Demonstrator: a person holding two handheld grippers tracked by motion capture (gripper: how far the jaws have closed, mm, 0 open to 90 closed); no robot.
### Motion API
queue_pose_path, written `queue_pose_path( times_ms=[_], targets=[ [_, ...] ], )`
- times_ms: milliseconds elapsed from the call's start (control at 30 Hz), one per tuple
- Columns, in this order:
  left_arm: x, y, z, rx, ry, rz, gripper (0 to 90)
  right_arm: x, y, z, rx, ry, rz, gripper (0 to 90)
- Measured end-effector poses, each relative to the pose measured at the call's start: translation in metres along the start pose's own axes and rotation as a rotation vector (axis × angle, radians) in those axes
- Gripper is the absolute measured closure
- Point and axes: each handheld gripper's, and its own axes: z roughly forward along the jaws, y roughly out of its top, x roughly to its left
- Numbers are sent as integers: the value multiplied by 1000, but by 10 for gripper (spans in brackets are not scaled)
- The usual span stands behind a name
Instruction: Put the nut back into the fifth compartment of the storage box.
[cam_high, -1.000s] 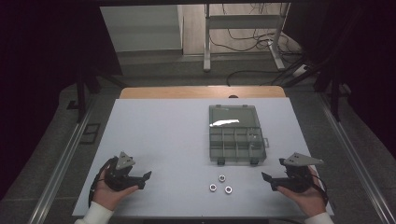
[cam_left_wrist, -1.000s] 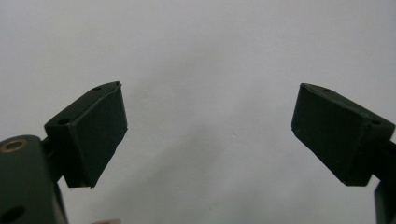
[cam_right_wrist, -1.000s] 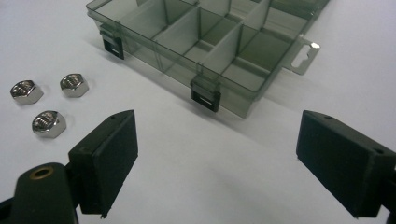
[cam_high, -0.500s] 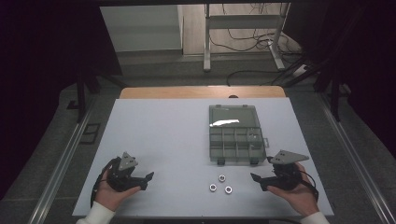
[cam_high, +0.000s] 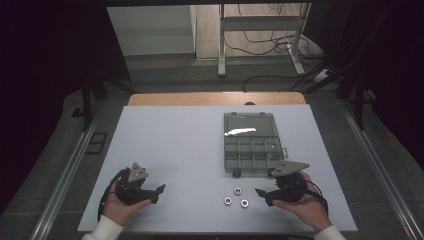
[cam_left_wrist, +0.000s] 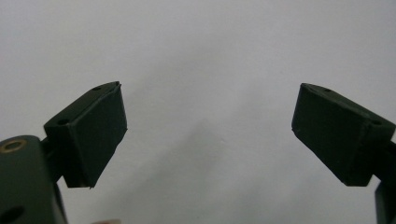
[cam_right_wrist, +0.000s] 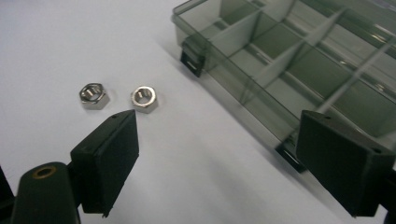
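Note:
Three steel hex nuts lie loose on the white table near its front edge: one (cam_high: 238, 190), one (cam_high: 228, 201) and one (cam_high: 244, 203). Two of them, one (cam_right_wrist: 94, 95) and the other (cam_right_wrist: 144, 99), show in the right gripper view just beyond the left jaw. A smoky clear compartment box (cam_high: 252, 142) (cam_right_wrist: 303, 60) stands open behind them, its cells empty as far as I can see. My right gripper (cam_high: 263, 196) (cam_right_wrist: 219, 154) is open, low over the table just right of the nuts. My left gripper (cam_high: 158, 194) (cam_left_wrist: 208, 135) is open over bare table at the front left.
The white table top (cam_high: 170, 145) lies on a wooden board whose far edge (cam_high: 215, 98) shows. Beyond it are a grey floor, a metal stand (cam_high: 260, 35) and cables. Metal rails run along both sides of the table.
My right gripper has moved left, closer to the nuts and the box's front corner. The left gripper has barely shifted. Both remain open.

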Motion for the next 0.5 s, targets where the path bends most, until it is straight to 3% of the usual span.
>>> queue_pose_path(
  times_ms=[500],
  targets=[
    [-2, 1, 1, 5, -5, 9, 108, 25, 20, 24, 72, 65, -106, 173]
  ],
)
